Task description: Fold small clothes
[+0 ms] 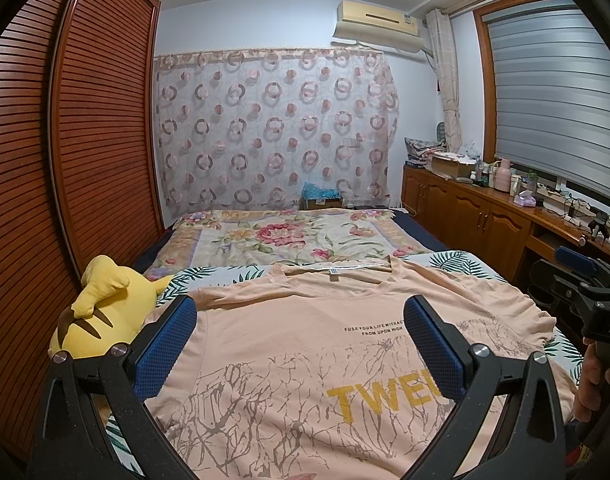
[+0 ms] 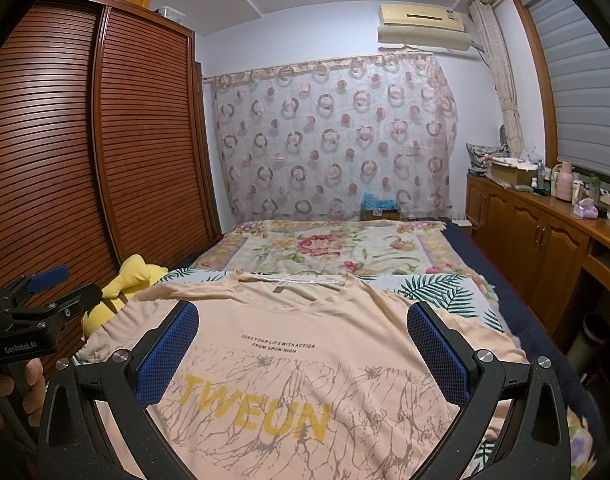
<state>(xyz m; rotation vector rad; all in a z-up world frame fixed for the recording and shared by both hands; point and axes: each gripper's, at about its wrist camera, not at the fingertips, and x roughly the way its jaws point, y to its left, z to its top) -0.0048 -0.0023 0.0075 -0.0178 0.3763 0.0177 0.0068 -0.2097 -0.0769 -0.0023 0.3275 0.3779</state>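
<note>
At the left edge of both frames, a yellow plush toy with brown stripes [image 1: 101, 312] lies on the bed beside the shirt's left sleeve. Across the centre, the peach cotton T-shirt with yellow lettering [image 2: 289, 364] lies flat and face up on the leaf-print bedsheet [image 2: 437, 288], collar toward the top of the frame. The left tool [image 1: 301, 344] and right tool [image 2: 303, 350] both hover over it, blue pads spread wide, gripping nothing. Risks: a pinch could catch the sheet along with the shirt, and the left sleeve may drag against the toy, skewing the fold.
</note>
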